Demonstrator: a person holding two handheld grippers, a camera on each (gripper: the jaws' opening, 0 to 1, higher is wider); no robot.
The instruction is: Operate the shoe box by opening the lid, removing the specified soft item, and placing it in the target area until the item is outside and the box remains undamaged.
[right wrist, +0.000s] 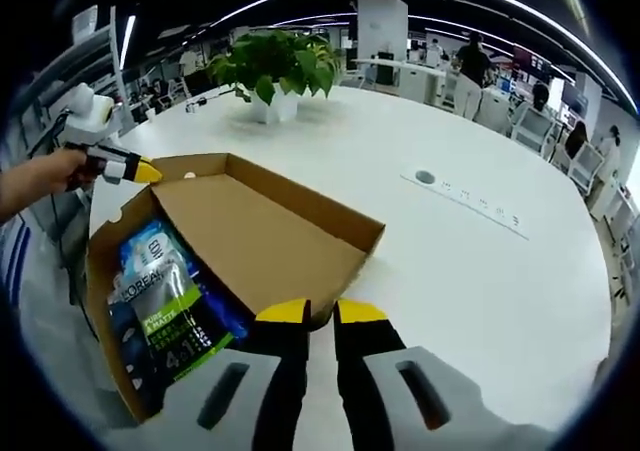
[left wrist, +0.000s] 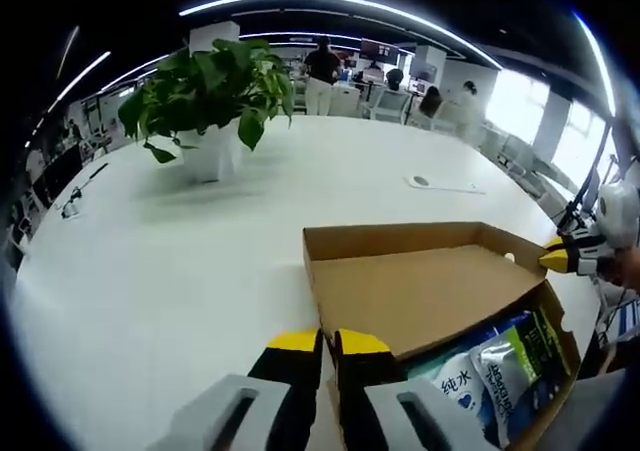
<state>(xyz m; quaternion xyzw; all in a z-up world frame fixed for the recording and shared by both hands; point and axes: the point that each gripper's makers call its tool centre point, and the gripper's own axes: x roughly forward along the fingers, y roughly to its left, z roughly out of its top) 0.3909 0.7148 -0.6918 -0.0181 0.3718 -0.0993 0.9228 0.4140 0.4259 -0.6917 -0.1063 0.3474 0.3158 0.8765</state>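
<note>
The brown cardboard shoe box [left wrist: 430, 291] lay open on the white round table [left wrist: 200, 261], its lid [right wrist: 265, 241] folded flat just ahead of my fingers, and inside the box sat a green and silver soft packet [left wrist: 520, 371] beside a blue and white soft pack [left wrist: 460, 391]. In the left gripper view my left gripper [left wrist: 328, 343] had its yellow-tipped black fingers [left wrist: 293, 343] nearly pressed together at the near edge of the lid, pinching nothing I could make out. In the right gripper view my right gripper [right wrist: 321, 313] sat the same way at the lid's other edge, fingers close together with only a thin gap, the packets lying just to their left. Far beyond my fingers stood a leafy green plant in a white pot [left wrist: 210, 101], and a flat white cable panel [right wrist: 465, 199] lay on the table off to the right. Past the table, people stood among desks.
</note>
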